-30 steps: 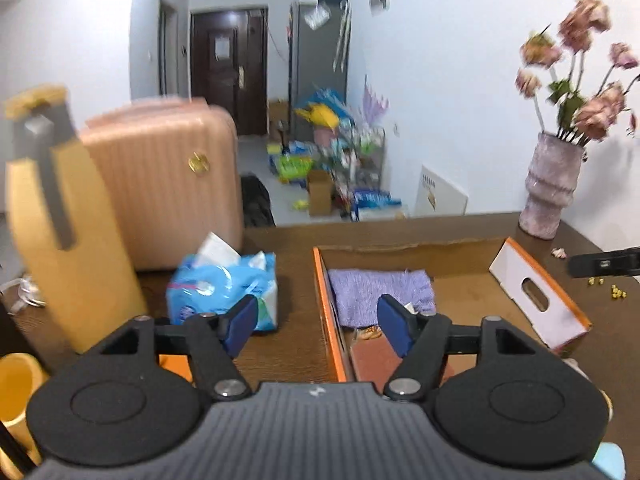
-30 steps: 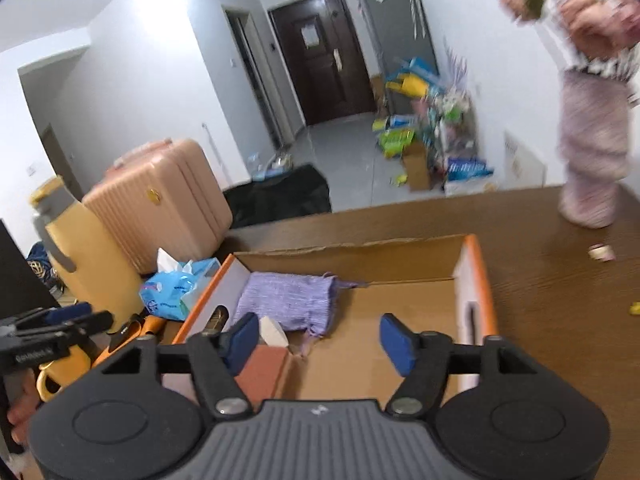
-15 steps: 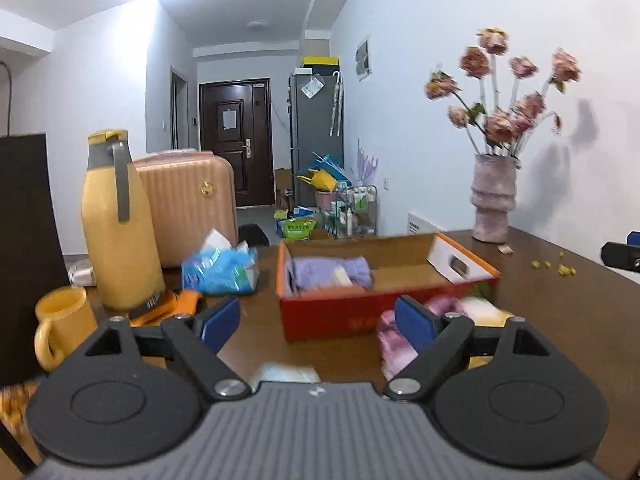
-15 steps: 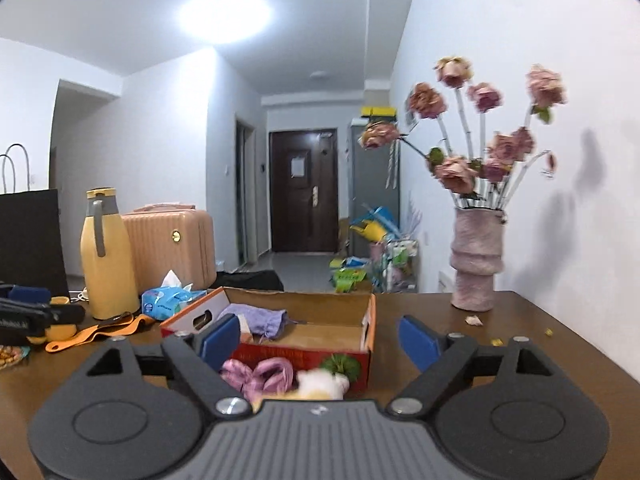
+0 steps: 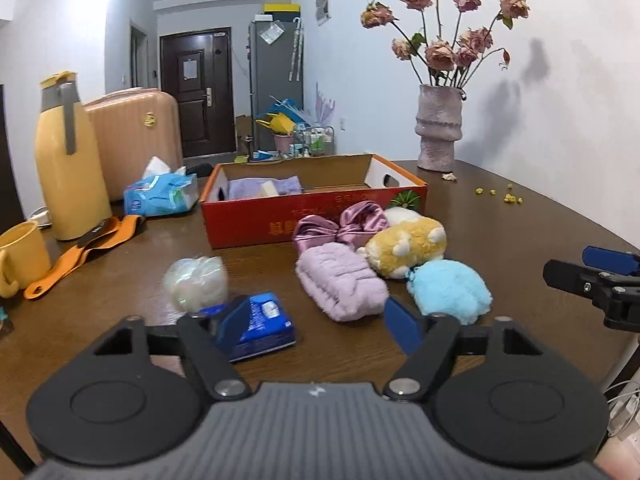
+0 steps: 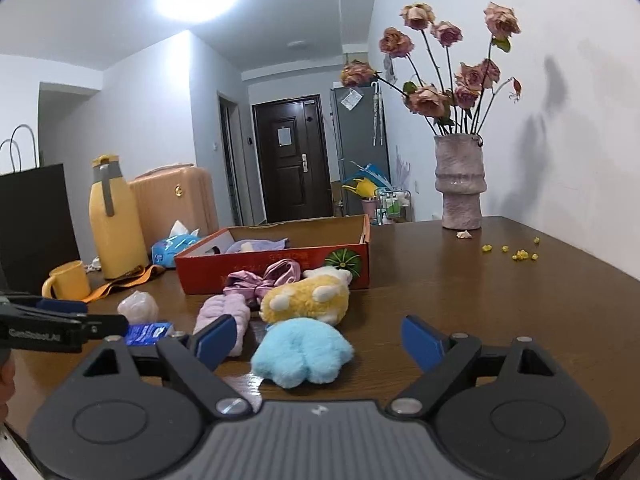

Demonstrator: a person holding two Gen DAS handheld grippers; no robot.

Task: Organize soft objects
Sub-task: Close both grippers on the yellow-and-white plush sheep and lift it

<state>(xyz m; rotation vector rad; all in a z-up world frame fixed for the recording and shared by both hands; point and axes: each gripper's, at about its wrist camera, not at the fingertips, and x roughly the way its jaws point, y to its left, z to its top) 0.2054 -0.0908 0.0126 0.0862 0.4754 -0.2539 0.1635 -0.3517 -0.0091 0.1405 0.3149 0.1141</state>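
Now lower the right tool [image 6: 316, 338], wide open and empty, straight over the blue plush [image 6: 303, 355] lying on the worktop [image 6: 520, 304] in front of the red box [image 6: 276, 266], and close low round its middle, clear of the yellow plush [image 6: 306, 298] touching it behind. Keep the left tool [image 5: 318, 320], empty, having just narrowed to a half-open gap, back from the lilac towel roll [image 5: 340, 282].

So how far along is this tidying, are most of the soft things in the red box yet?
Barely started. Done: only a lilac cloth lies in the red box. In hand: nothing; the left gripper and right gripper are both open and empty. Left: the blue plush, yellow plush, lilac towel and pink satin bow sit on the table before the box.
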